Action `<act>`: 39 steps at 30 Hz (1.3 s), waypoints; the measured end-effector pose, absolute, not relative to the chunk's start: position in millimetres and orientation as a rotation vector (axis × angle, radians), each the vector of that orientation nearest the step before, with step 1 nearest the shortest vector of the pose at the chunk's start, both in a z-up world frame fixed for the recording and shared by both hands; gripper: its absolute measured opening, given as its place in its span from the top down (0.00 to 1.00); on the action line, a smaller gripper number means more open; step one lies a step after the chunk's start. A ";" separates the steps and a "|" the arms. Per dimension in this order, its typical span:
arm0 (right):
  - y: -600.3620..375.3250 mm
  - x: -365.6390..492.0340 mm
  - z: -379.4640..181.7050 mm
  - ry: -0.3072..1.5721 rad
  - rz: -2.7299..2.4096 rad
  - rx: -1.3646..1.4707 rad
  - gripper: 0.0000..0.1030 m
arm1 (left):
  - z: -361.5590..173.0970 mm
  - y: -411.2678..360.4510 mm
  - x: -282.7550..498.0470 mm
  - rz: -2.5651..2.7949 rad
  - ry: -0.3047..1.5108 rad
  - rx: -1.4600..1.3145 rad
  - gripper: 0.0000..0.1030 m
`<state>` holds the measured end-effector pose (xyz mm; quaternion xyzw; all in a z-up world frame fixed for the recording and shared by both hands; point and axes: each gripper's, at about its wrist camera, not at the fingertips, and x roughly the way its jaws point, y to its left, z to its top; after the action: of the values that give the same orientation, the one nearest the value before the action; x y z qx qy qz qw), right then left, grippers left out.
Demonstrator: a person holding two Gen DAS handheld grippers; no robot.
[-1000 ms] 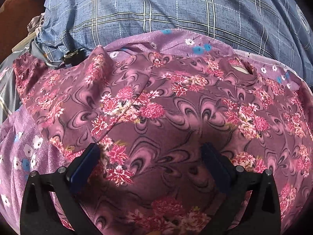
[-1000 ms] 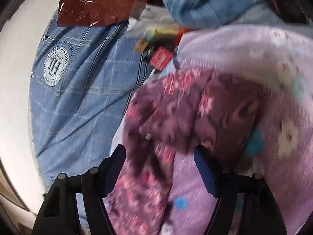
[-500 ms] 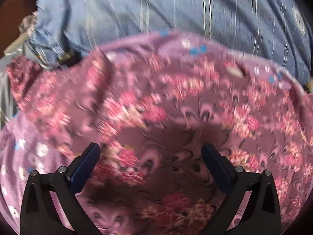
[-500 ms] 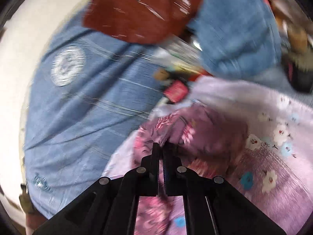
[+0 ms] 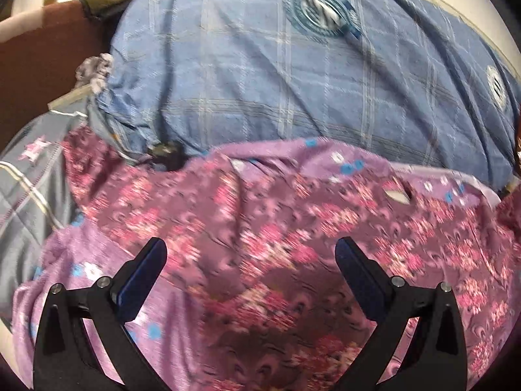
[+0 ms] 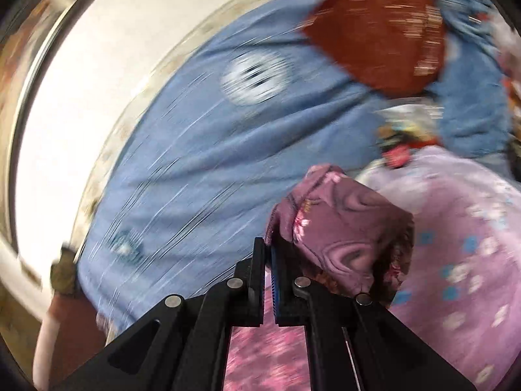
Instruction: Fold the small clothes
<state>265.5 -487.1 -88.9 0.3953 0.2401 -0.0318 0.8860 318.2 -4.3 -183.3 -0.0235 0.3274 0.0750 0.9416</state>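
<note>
1. The left gripper [image 5: 250,257] has its fingers [image 5: 148,267] spread wide with nothing between them; it hangs over the floral garment [image 5: 293,228], a maroon piece with pink flowers that fills the space between and ahead of the two fingers
2. The garment lies spread on a lilac flowered sheet [image 5: 88,260], which shows just outside the left finger and again as a band beyond the garment's far edge
3. Further ahead of the left fingers lies a blue checked blanket [image 5: 276,81] with round emblems; a grey plaid cloth [image 5: 29,195] sits off to the left
4. The right gripper [image 6: 267,254] has its fingers pressed together, pinching an edge of the floral garment [image 6: 342,228]; the bunched fabric rises just ahead of and to the right of the fingertips, and more of it hangs blurred below them
5. To the right of the right fingers spreads the lilac sheet [image 6: 456,244]; to the left and ahead is the blue blanket [image 6: 211,146], with a dark red shiny item [image 6: 384,29] lying at its far side
</note>
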 end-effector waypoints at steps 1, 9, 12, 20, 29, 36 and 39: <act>-467.5 272.5 -83.9 0.507 -0.032 0.809 0.97 | -180.5 0.7 316.5 0.167 0.654 -0.047 0.00; -271.1 347.6 -89.1 0.760 0.420 0.729 0.45 | -172.2 58.9 321.4 0.266 0.639 -0.128 0.00; -226.3 350.0 -89.6 0.786 0.601 0.696 0.39 | -171.6 82.0 322.8 0.309 0.634 -0.179 0.00; -277.0 338.4 -125.2 0.714 0.356 0.686 0.40 | -179.9 77.6 329.1 0.177 0.689 -0.275 0.00; -375.8 336.7 -256.7 0.747 0.197 1.081 0.49 | -203.7 -30.8 348.2 -0.192 0.817 -0.279 0.00; -418.0 335.4 -277.3 0.718 0.212 1.215 0.50 | -223.4 -112.2 356.5 -0.224 0.831 -0.071 0.00; -435.7 327.4 -278.3 0.678 0.235 1.257 0.50 | -230.7 -135.3 355.3 -0.223 0.810 0.039 0.00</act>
<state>327.4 -435.7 -278.3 0.5752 0.3102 0.1076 0.7492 355.3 -135.3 -230.7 0.0191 0.3932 -0.1081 0.9129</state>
